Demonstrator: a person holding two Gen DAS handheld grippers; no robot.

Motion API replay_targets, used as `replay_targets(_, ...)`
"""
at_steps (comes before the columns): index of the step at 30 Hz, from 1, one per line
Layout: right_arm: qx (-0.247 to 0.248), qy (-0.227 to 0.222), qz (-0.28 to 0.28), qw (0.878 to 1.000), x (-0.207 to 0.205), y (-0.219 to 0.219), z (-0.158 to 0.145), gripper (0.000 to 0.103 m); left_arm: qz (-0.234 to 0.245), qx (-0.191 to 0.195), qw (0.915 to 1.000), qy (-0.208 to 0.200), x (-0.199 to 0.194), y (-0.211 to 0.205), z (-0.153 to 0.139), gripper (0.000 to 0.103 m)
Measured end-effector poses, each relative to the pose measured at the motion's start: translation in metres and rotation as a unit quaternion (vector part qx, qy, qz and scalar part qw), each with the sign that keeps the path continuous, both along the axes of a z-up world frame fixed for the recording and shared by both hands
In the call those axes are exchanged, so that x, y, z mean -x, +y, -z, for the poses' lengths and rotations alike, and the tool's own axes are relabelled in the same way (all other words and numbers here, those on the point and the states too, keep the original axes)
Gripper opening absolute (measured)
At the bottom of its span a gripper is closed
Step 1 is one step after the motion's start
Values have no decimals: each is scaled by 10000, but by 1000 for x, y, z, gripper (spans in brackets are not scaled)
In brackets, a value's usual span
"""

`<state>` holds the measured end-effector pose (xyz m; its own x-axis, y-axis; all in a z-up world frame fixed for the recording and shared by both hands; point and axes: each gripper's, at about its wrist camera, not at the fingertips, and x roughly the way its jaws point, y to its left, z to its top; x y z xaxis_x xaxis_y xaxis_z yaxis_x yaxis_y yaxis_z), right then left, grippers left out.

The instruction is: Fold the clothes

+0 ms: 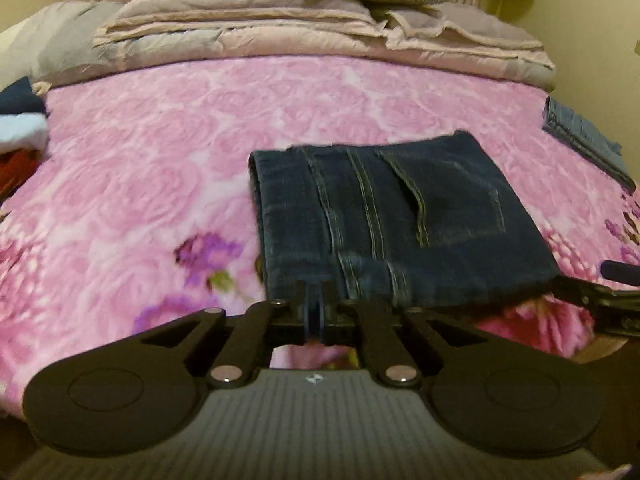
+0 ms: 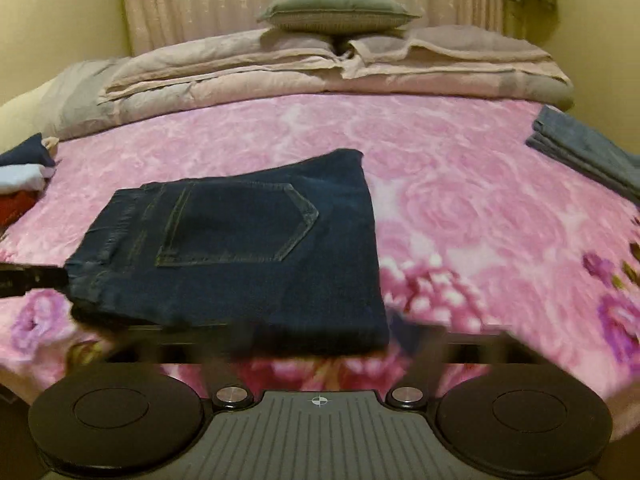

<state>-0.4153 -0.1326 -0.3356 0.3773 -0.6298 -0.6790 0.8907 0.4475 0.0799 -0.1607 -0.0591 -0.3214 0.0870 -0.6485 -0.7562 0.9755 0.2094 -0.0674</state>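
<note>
A pair of dark blue jeans [image 1: 400,220] lies folded into a thick rectangle on the pink floral blanket [image 1: 140,180], back pocket facing up. My left gripper [image 1: 314,312] is shut on the near left edge of the jeans; the right wrist view shows it as a black tip [image 2: 32,280] at their left corner. My right gripper [image 2: 328,334] sits at the near edge of the jeans [image 2: 240,248], badly blurred, with its linkages spread wide and its fingers apart. In the left wrist view the right gripper [image 1: 600,296] touches the jeans' near right corner.
A folded pair of lighter blue jeans [image 2: 584,152] lies at the bed's right edge. A heap of navy, white and red clothes [image 2: 20,184] sits at the left edge. Folded beige bedding [image 2: 280,68] and a grey pillow [image 2: 336,10] line the headboard.
</note>
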Motion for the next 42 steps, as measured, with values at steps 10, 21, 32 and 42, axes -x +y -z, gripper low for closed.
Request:
replay_targets(10,-280,-140,373,9988,-3,58,-25,98,122,-66,9994,-303,30,48,-29,29)
replay_targets(21,-40,-351,513,9981,-2,92,-54,99,181,51,9986,-485,37,81,-44,33)
replay_targets(32,-97,-315,484,9983,-8,92,-47,99,185,-137,9987,-455,35,77,-31,37)
replay_targets(42,-376,-442,702,9958,-4,61,-16,99,221,-395,9989,-119,22,47,-2,37)
